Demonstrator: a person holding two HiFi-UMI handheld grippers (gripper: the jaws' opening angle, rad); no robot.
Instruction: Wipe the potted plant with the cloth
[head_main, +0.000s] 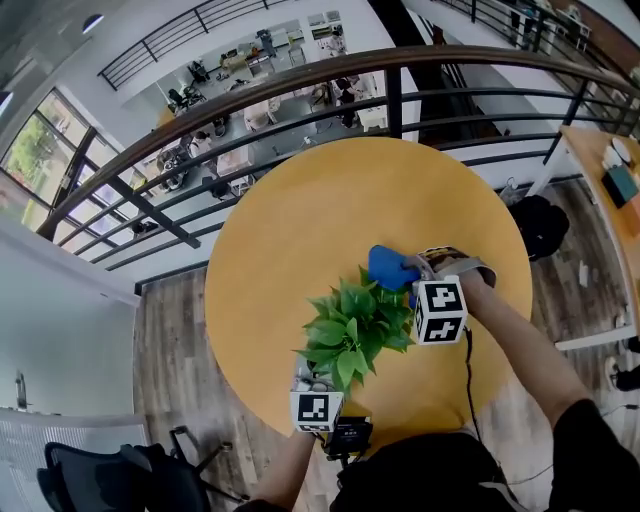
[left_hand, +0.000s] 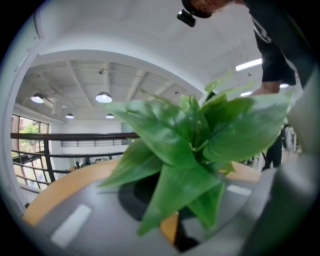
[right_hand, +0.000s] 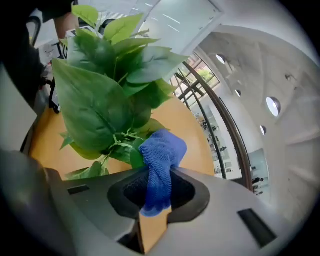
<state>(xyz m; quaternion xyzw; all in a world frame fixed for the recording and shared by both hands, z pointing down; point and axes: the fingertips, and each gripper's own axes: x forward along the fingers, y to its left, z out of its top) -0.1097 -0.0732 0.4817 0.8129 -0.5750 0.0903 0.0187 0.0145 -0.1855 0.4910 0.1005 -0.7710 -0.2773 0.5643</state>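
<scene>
Potted plant (head_main: 352, 330) | blue cloth (right_hand: 162, 150) clamped in right tool (right_hand: 158, 182) | beside leaves

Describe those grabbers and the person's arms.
Both the left gripper and right gripper have grey jaws with dark pads and carry a white cube with black square markers. A black cable trails from the right one. The right sleeve is black.

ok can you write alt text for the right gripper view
The right gripper is shut on a crumpled blue terry cloth, whose bunched end sits at the lower leaves of a broad-leaved green plant. Behind lie a round orange-yellow wooden table and a dark curved railing.
</scene>
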